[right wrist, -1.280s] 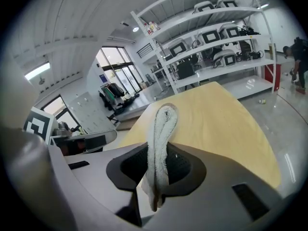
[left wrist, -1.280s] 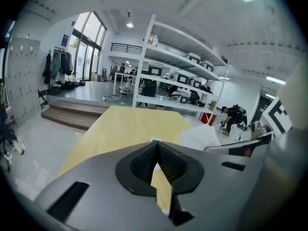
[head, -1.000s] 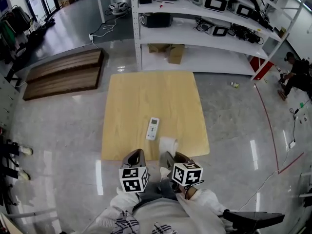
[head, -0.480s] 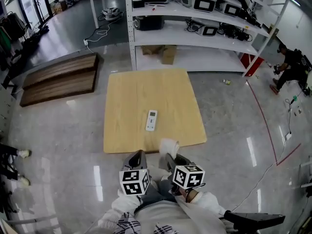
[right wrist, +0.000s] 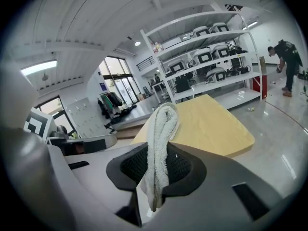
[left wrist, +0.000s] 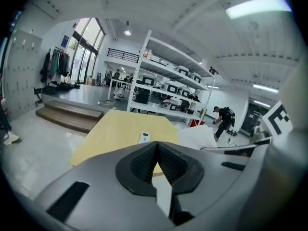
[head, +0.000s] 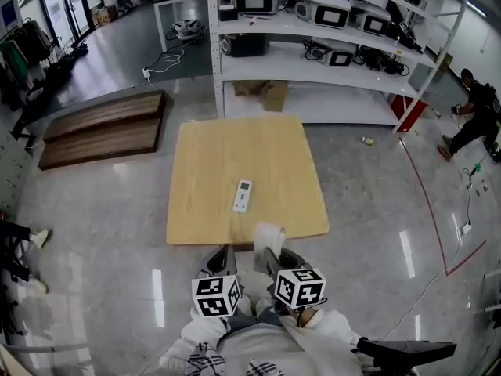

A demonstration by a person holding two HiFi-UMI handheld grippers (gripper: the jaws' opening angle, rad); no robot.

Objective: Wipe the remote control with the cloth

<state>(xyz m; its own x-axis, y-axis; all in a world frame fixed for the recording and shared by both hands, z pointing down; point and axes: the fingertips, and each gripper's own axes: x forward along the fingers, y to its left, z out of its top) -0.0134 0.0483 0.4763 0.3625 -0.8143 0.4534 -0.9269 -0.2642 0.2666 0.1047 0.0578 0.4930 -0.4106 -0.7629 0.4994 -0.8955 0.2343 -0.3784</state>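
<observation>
Clamping cloth (head: 268, 235), right hand-held gripper (head: 272, 255) well short of remote control (head: 243, 195); left hand-held gripper (head: 221, 255) closed.

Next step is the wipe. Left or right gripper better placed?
Right. The right gripper is shut on the folded white terry cloth; the left gripper is shut on nothing. The white remote control lies on the light wooden table, ahead of both.

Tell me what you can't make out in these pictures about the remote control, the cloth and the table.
The remote control: buttons and any dirt too small, head view and left gripper view.
The cloth: lower end hidden inside the right gripper, right gripper view.
The table: legs hidden under its own top, head view.
</observation>
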